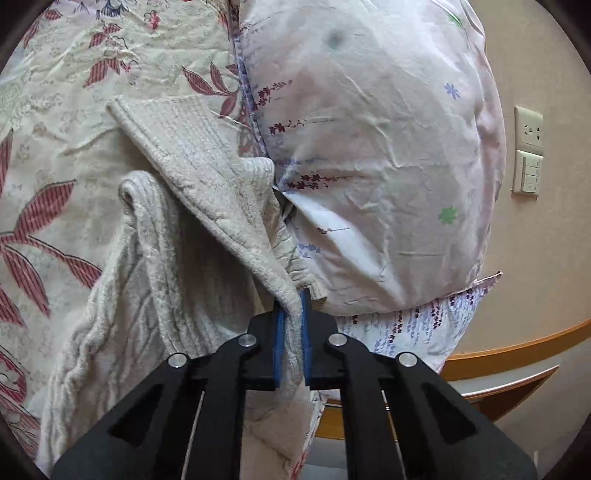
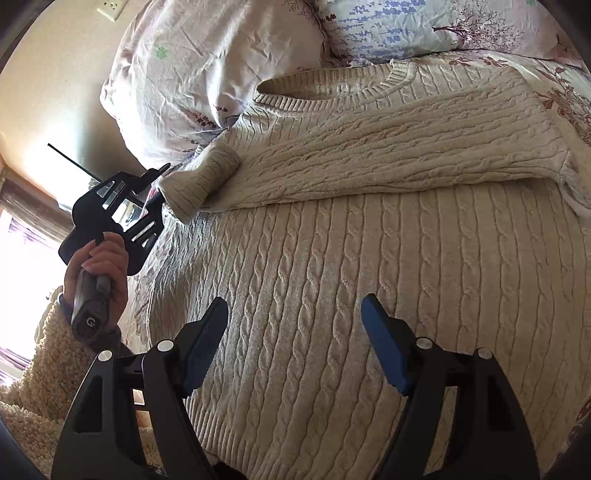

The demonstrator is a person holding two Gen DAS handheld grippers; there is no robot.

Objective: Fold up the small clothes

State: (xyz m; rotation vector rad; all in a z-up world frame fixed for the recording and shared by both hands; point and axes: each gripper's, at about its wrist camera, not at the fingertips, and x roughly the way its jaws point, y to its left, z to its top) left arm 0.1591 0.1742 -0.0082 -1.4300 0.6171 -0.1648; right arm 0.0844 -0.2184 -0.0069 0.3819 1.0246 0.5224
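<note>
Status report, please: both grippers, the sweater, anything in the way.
Left gripper shut on cream cable-knit sweater sleeve. Right gripper open above sweater body. Floral pillow touching the sleeve.

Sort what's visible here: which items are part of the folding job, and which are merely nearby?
In the job:
cream cable-knit sweater
its sleeve, clamped in the left tool
right tool, open above the sweater

Merely nearby:
floral pillows
floral bedsheet
wall sockets

One cream cable-knit sweater [image 2: 369, 258] lies on one floral bedspread [image 1: 55, 110]. Two pillows [image 2: 207, 66] [image 2: 424, 29] sit beside it. Two hand-held grippers: left [image 1: 291, 325], right [image 2: 295, 328]. One wall socket [image 1: 529, 126], one switch panel [image 1: 528, 173].
</note>
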